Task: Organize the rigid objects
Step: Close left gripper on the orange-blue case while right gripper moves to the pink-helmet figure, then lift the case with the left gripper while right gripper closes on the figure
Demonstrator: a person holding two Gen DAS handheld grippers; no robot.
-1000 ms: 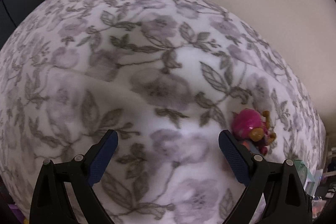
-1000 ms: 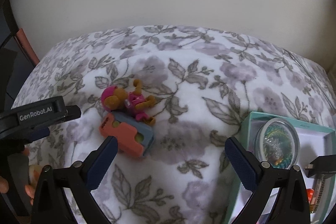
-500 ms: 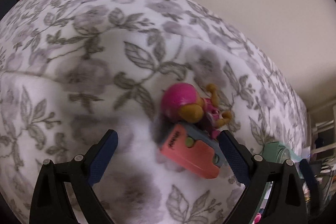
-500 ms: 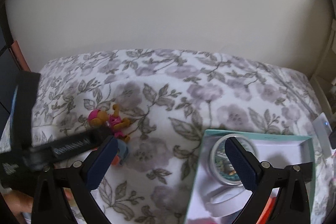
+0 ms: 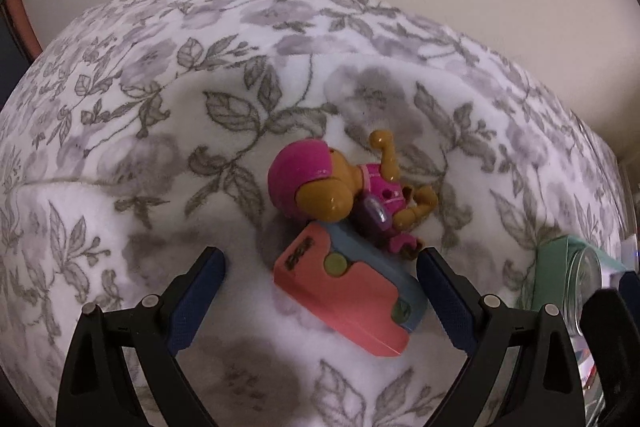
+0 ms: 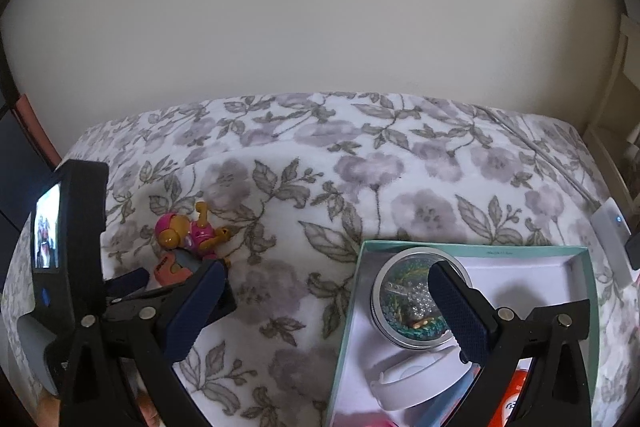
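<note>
A toy dog with a pink helmet (image 5: 332, 187) lies on the flowered blanket, leaning on a pink and blue block (image 5: 348, 287). My left gripper (image 5: 320, 263) is open just above the blanket. The block lies between its fingers, close to the right one, and nothing is gripped. In the right wrist view the same toy dog (image 6: 188, 231) and block (image 6: 168, 267) sit at the left, partly hidden by the left gripper's body. My right gripper (image 6: 326, 273) hangs open and empty above the blanket, with its right finger over a round tin (image 6: 404, 299) inside a teal box (image 6: 480, 249).
The teal box (image 5: 560, 267) also holds a white curved piece (image 6: 412, 383) and an orange item (image 6: 520, 403). A white device with a blue light (image 6: 612, 239) lies at the blanket's right edge. A plain wall rises behind the blanket.
My left gripper has swung right and closed in on the toy dog and block, which now lie between its fingers. My right gripper has pulled back and shifted right over the teal box.
</note>
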